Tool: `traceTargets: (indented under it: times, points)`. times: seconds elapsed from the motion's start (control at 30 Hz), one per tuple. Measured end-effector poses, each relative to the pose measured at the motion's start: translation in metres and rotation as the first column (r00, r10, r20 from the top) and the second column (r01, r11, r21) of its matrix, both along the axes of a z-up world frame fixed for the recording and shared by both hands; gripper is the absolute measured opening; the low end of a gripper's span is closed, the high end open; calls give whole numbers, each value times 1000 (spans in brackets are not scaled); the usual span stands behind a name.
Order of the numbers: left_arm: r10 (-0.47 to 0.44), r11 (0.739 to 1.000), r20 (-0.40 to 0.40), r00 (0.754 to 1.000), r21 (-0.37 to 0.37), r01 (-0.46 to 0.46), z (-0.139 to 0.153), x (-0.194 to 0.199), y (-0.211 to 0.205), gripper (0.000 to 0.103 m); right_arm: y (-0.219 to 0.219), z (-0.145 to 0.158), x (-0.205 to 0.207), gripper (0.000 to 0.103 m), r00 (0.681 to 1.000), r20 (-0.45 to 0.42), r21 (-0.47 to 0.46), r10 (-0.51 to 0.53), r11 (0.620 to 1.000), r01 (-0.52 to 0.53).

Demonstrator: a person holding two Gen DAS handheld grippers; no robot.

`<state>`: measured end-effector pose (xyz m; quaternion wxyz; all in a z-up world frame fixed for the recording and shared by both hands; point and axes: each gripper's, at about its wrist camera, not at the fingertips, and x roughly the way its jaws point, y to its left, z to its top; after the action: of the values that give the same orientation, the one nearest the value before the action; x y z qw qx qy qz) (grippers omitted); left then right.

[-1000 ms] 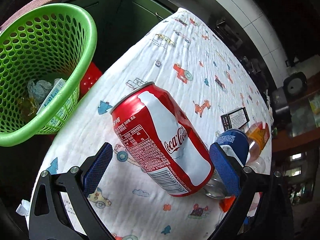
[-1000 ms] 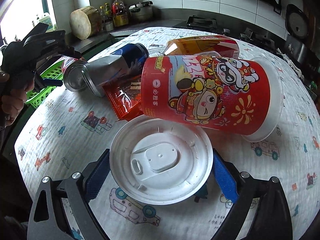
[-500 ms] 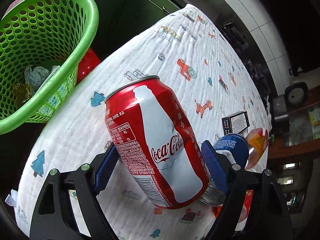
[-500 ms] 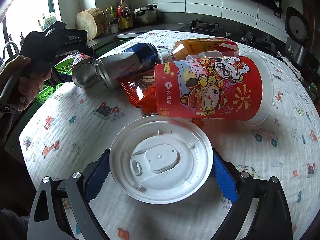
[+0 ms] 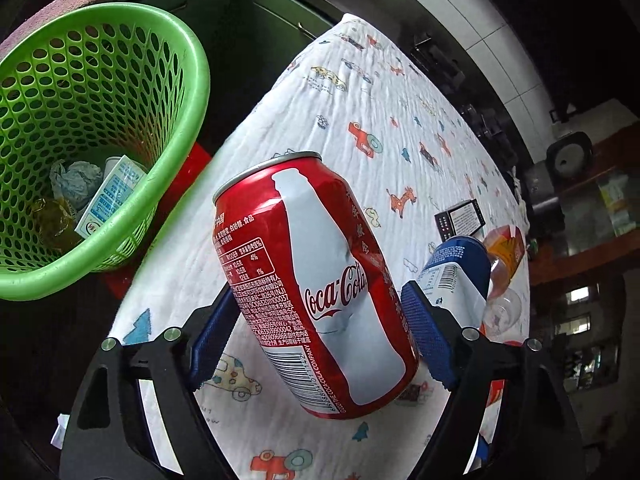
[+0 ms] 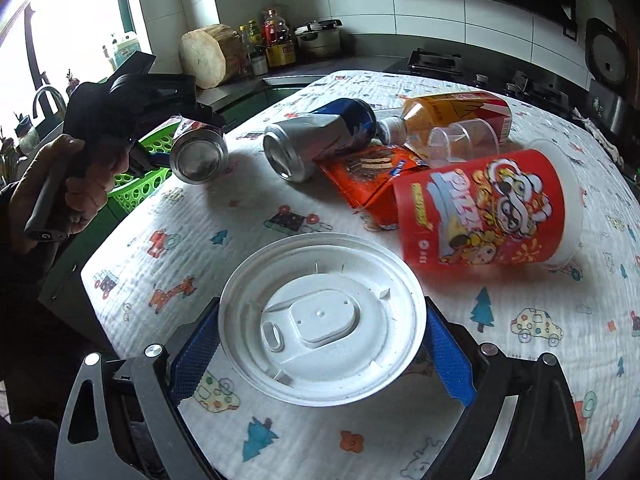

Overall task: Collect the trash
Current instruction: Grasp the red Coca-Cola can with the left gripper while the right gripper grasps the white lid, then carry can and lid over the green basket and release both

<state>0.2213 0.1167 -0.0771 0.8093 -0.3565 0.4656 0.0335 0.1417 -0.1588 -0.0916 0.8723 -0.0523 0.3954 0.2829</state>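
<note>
My left gripper [image 5: 316, 330] is shut on a red Coca-Cola can [image 5: 312, 280] and holds it above the table edge; the can's bottom shows in the right wrist view [image 6: 198, 156]. A green basket [image 5: 92, 136] with some trash in it stands to the left, below the table. My right gripper [image 6: 320, 330] is shut on a white plastic lid [image 6: 320, 320], held just over the tablecloth. On the table lie a blue and silver can [image 6: 316, 142], an orange snack wrapper [image 6: 372, 172], a red paper cup [image 6: 488, 208], a clear cup [image 6: 464, 140] and an orange bottle [image 6: 452, 110].
The table carries a white cloth [image 6: 520, 360] with cartoon prints. A small black box [image 5: 460, 224] lies on it. A kitchen counter with a wood block [image 6: 208, 56], bottles and a pot stands behind; a stove [image 6: 436, 62] is at the back.
My left gripper closed on the Coca-Cola can and lifted it off the table towards the basket side. My right gripper raised and drew back the white lid; the red cup rolled right.
</note>
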Motion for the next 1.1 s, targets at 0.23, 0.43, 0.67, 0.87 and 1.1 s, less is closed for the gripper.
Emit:
traceTargets:
  times: [0.23, 0.43, 0.67, 0.87, 1.1]
  points:
    - [-8, 999, 73, 997, 45, 5, 26, -22, 37, 80, 44, 18, 1, 90, 997, 26, 15, 76, 997, -77]
    - [65, 989, 102, 993, 124, -78, 39, -32, 97, 80, 94, 36, 17, 90, 988, 55, 24, 142, 989, -144]
    - [127, 965, 40, 991, 225, -132, 26, -30, 166, 80, 156, 54, 46, 91, 978, 59, 64, 200, 977, -204]
    - [152, 952, -17, 988, 271, -141, 4, -30, 201, 81, 214, 64, 73, 91, 970, 49, 101, 238, 965, -242]
    - [184, 958, -23, 983, 228, -174, -11, -46, 229, 83, 284, 69, 95, 91, 960, 37, 125, 278, 952, -280]
